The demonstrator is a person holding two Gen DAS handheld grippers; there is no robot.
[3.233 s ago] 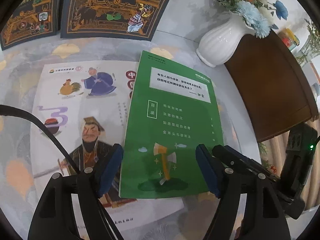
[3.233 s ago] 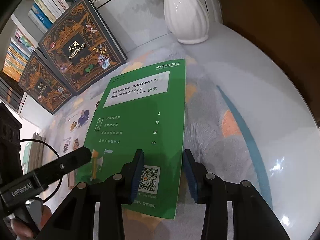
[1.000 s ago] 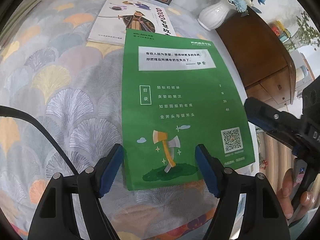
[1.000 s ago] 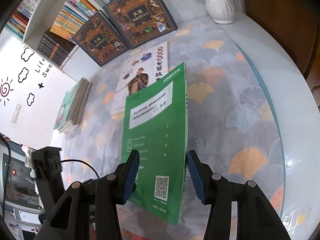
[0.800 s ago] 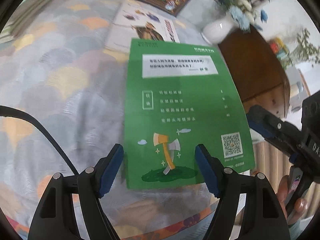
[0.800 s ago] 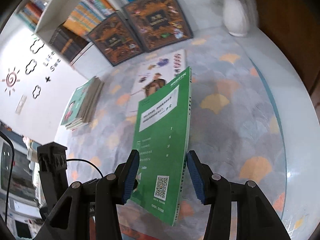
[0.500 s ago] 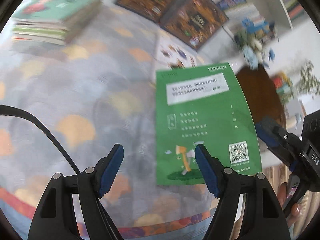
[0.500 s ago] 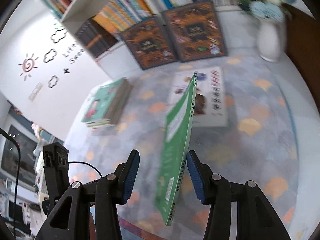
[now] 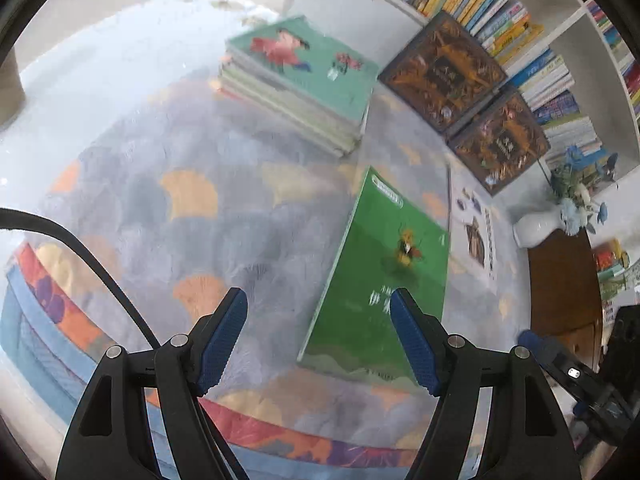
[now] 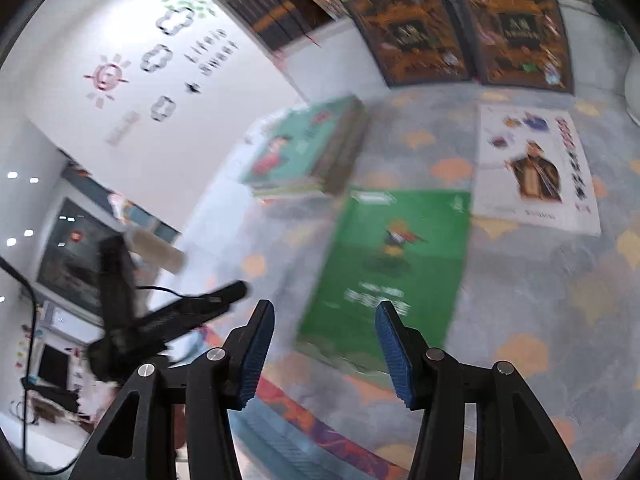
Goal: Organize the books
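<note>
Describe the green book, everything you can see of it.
The green book is a thin paperback with a glossy bright green cover, a small cartoon figure near its middle and pale lettering below, blurred here. It lies closed and flat on the patterned tablecloth, between the stack of teal books and the white picture book. Neither gripper touches it.

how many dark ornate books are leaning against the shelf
2. One dark book leans at the left, the other dark book right beside it, both behind the white book. More may be hidden out of frame.
</note>
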